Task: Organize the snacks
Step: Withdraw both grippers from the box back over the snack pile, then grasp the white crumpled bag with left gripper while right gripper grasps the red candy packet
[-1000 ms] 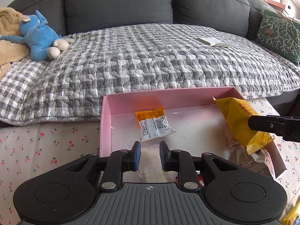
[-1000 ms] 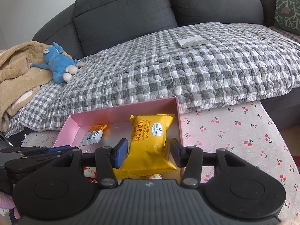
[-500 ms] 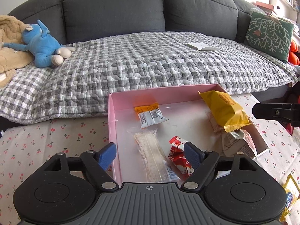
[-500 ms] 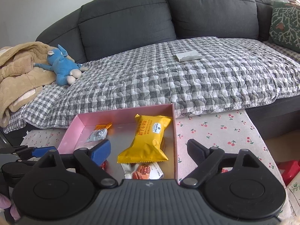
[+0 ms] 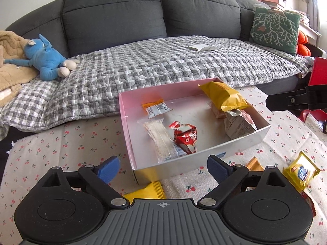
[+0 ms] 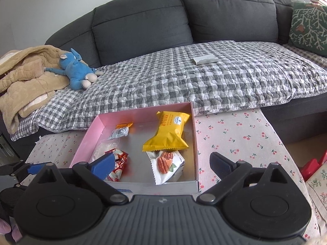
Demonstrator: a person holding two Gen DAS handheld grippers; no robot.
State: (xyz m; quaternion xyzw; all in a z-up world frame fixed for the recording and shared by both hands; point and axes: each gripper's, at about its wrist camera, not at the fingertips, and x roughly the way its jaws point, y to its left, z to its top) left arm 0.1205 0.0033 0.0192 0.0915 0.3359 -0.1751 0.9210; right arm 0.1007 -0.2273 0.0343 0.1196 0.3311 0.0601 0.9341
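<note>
Pink cardboard walls frame the snack box [image 5: 124, 120], which sits mid-frame on the cherry-print tablecloth [image 5: 61, 155] in front of the grey sofa [image 5: 114, 18]. Inside lie a large yellow packet [image 6: 170, 131] toward the right wall, a walnut-print white packet [image 6: 166, 164] below it, a red wrapper [image 5: 186, 136], a clear-wrapped wafer [image 5: 161, 140] and a small orange-and-white sachet [image 5: 156, 108] near the far wall. Both claws are spread wide and hold nothing — the left gripper [image 5: 163, 168] hovers at the box's near edge, the right gripper [image 6: 162, 163] just before its near wall. Loose snacks remain on the cloth at lower right of the left view — a yellow-and-blue packet [image 5: 301, 172] and a gold-wrapped piece [image 5: 254, 164] — with another yellow packet [image 5: 147, 192] under the left gripper.
</note>
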